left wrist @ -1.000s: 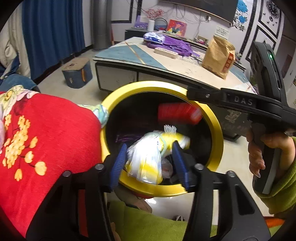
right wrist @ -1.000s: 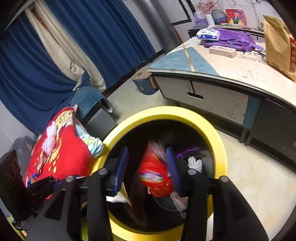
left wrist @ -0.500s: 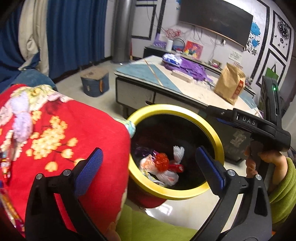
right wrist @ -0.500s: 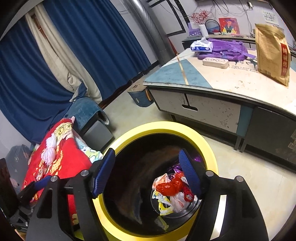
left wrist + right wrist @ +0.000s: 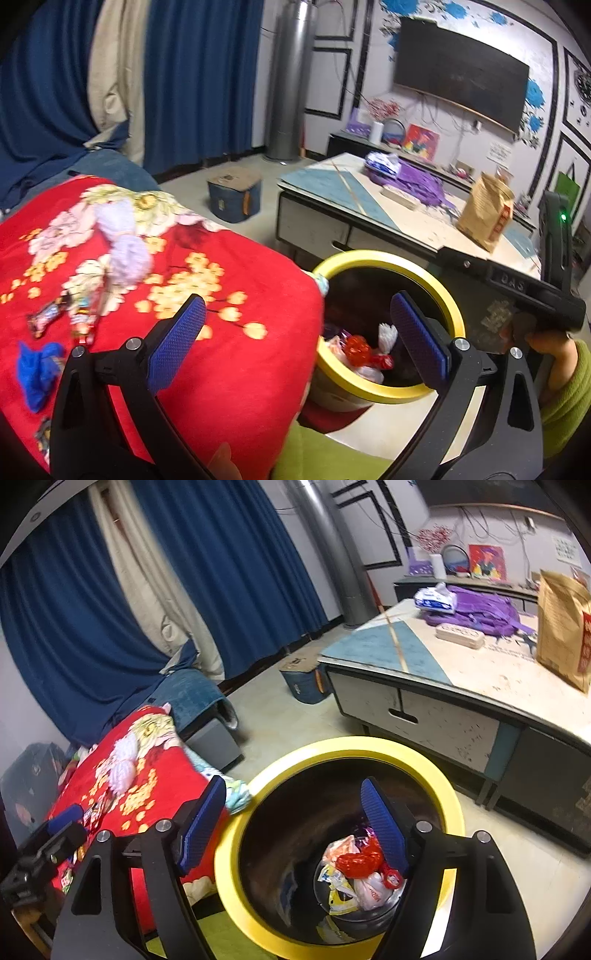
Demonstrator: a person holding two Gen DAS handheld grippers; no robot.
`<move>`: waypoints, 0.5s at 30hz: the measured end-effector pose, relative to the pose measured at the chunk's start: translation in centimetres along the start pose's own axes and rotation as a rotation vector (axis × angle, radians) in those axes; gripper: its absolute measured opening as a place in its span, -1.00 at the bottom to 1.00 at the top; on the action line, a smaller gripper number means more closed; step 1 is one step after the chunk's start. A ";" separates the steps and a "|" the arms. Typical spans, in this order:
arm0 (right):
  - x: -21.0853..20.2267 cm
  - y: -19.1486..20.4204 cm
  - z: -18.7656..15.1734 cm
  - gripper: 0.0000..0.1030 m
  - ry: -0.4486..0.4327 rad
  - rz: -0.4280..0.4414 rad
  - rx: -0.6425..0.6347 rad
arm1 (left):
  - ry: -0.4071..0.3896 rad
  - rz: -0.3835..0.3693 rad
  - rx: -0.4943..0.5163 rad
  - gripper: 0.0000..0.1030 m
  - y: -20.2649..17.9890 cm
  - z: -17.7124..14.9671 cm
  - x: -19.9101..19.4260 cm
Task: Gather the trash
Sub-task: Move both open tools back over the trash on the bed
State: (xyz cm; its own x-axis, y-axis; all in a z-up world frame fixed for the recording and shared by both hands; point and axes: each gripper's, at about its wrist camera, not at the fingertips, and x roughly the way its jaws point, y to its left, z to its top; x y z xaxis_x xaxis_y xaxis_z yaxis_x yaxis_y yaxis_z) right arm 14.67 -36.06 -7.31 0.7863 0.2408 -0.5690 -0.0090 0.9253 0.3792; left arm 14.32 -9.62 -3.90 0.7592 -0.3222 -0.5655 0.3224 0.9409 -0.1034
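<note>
Both the left gripper and right gripper are hanging released and empty while crumpled wrappers are lying inside the yellow-rimmed round bin, and candy wrappers (apparently uncollected) are waiting on the red floral blanket.

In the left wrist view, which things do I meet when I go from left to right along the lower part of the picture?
Blue crumpled scrap → candy wrappers on the red blanket → yellow-rimmed trash bin with trash inside → right gripper's black body → the hand holding it.
</note>
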 end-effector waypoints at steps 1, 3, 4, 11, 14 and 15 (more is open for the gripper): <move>-0.1 0.4 -0.1 0.42 -0.003 0.007 -0.005 | -0.009 0.012 -0.005 0.79 0.3 0.0 -0.4; -0.4 1.5 -0.2 0.43 -0.011 0.027 -0.024 | -0.024 0.034 -0.018 0.79 0.8 0.0 -1.2; -0.5 2.1 -0.2 0.44 -0.014 0.034 -0.037 | -0.031 0.043 -0.026 0.79 1.2 0.0 -1.5; -1.0 6.0 -0.9 0.48 -0.025 0.096 -0.112 | -0.097 0.119 -0.075 0.79 3.3 0.2 -4.2; -0.9 7.6 -1.3 0.48 -0.016 0.121 -0.145 | -0.120 0.145 -0.082 0.79 4.1 0.2 -5.3; -0.9 8.2 -1.5 0.48 -0.013 0.129 -0.159 | -0.128 0.157 -0.085 0.79 4.3 0.1 -5.7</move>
State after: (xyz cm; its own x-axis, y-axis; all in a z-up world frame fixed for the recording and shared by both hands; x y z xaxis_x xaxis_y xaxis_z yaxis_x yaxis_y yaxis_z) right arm 12.96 -28.27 -4.73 0.7802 0.3575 -0.5134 -0.2066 0.9218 0.3280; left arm 11.46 -3.73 -1.03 0.8637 -0.1769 -0.4720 0.1501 0.9842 -0.0941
